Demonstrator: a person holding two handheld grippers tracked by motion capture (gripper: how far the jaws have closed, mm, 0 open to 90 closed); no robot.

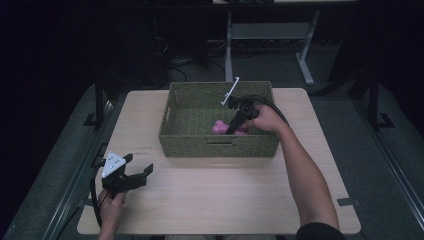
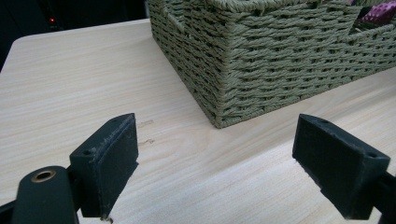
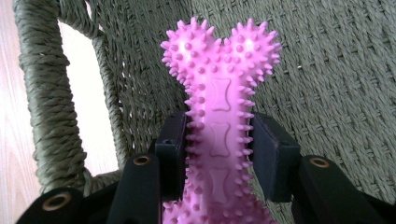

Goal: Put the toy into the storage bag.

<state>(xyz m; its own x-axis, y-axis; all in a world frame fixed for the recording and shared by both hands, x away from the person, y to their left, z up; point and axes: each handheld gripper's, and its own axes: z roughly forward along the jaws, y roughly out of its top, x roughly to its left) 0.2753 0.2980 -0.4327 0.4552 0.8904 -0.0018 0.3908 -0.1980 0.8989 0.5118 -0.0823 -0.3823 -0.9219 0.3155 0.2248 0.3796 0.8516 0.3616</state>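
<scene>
A pink spiky bone-shaped toy stands between the jaws of my right gripper, whose pads press on its narrow middle. In the high view the right gripper reaches down into the green woven basket, with the pink toy at its tip near the front wall. My left gripper rests low over the table at the front left, jaws wide open and empty. In the left gripper view its gripper faces a near corner of the basket.
The basket's handle slot is close beside the toy. A light wooden table carries the basket, with bare surface in front of it. A white desk frame stands on the dark floor behind.
</scene>
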